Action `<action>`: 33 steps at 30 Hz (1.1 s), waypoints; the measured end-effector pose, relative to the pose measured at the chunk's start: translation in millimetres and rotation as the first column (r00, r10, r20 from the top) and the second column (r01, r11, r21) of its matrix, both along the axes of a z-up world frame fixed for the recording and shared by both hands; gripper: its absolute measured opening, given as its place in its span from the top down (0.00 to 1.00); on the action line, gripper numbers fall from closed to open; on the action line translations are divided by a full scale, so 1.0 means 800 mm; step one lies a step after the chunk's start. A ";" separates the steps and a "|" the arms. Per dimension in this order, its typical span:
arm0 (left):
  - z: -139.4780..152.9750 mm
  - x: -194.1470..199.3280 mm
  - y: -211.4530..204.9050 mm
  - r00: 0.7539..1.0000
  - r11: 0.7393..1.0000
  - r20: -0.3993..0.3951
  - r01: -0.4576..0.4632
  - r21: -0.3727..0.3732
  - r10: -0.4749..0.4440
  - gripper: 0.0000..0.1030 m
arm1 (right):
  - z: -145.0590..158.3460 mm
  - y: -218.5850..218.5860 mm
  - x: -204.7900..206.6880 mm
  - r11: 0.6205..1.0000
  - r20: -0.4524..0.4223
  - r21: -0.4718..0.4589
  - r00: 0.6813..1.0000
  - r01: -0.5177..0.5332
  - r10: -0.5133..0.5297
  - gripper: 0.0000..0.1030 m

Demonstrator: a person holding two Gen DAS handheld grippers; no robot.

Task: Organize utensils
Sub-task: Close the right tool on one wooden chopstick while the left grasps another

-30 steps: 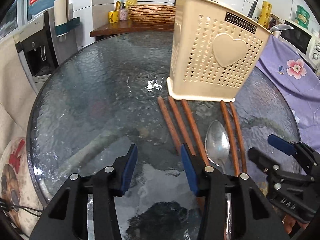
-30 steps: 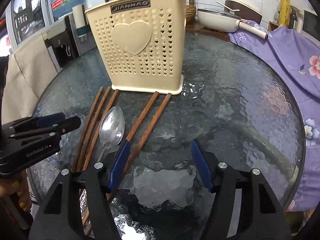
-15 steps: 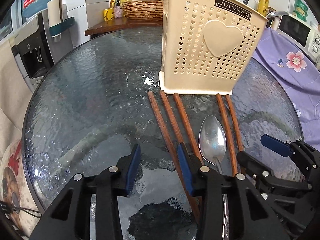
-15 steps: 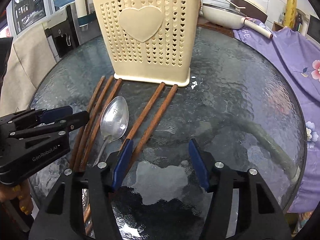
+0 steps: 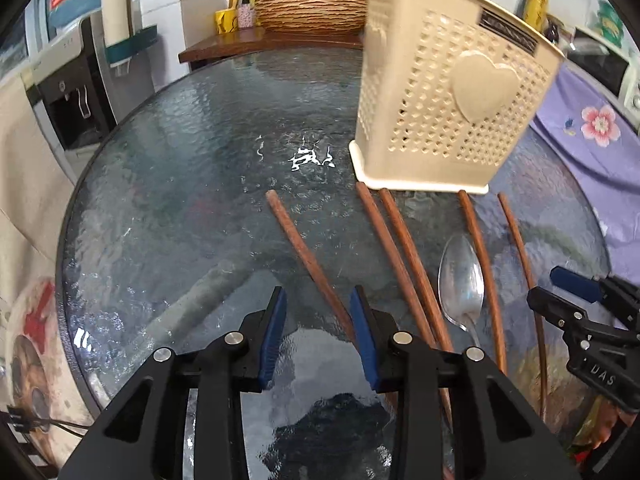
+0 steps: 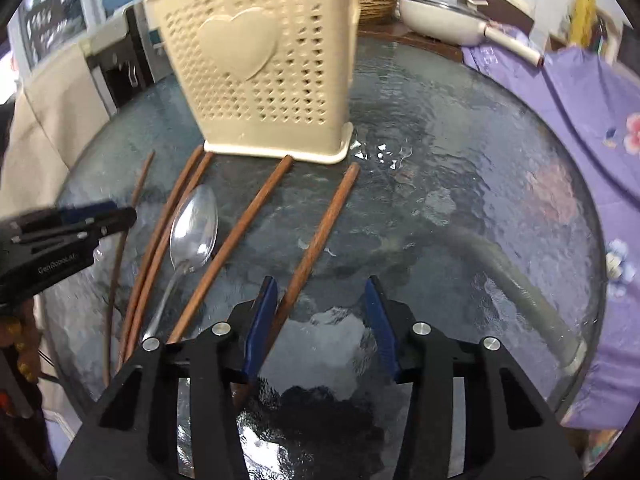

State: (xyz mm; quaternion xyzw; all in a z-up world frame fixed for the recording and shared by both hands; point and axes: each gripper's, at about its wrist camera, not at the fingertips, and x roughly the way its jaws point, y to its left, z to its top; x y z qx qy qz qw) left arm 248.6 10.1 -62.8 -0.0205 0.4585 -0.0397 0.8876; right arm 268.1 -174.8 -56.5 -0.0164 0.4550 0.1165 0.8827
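A cream perforated utensil holder (image 5: 448, 120) with a heart stands on the round glass table (image 5: 180, 184); it also shows in the right wrist view (image 6: 268, 80). Several brown chopsticks (image 5: 404, 256) and a metal spoon (image 5: 460, 280) lie in front of it. My left gripper (image 5: 318, 332) is open, with the leftmost chopstick (image 5: 308, 264) running between its pads. My right gripper (image 6: 322, 324) is open, with the rightmost chopstick (image 6: 320, 240) just inside its left pad. The spoon (image 6: 192, 232) lies to its left.
A woven basket (image 5: 312, 12) and bottles stand on a wooden shelf behind the table. A purple floral cloth (image 6: 580, 120) lies at the right, with a white pan (image 6: 444, 20) behind it. A water dispenser (image 5: 80, 92) stands at the left.
Both grippers have swung and moved forward. One chopstick now lies apart at the left between the left pads, and another lies apart at the right by the right gripper's left pad.
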 end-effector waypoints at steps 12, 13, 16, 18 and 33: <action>0.002 0.039 0.001 0.999 0.999 -0.002 -0.038 -0.010 0.038 0.68 | 0.009 0.009 0.047 0.994 -0.005 0.034 0.995 0.101 -0.101 0.66; 0.001 0.040 -0.003 0.999 0.999 0.005 -0.047 -0.001 0.047 0.68 | 0.008 0.011 0.048 0.994 0.002 0.023 0.994 0.111 -0.111 0.68; 0.000 0.043 -0.008 0.998 0.998 0.024 -0.064 0.024 0.063 0.68 | 0.001 0.015 0.049 0.992 0.006 0.012 0.992 0.129 -0.130 0.69; -0.002 0.042 -0.014 0.996 0.996 0.042 -0.076 0.053 0.074 0.68 | -0.001 0.021 0.046 0.991 0.024 -0.010 0.991 0.135 -0.135 0.69; -0.004 0.036 -0.041 0.997 0.991 0.054 -0.067 0.117 0.061 0.92 | -0.004 0.040 0.037 0.990 0.061 -0.056 0.990 0.132 -0.129 0.88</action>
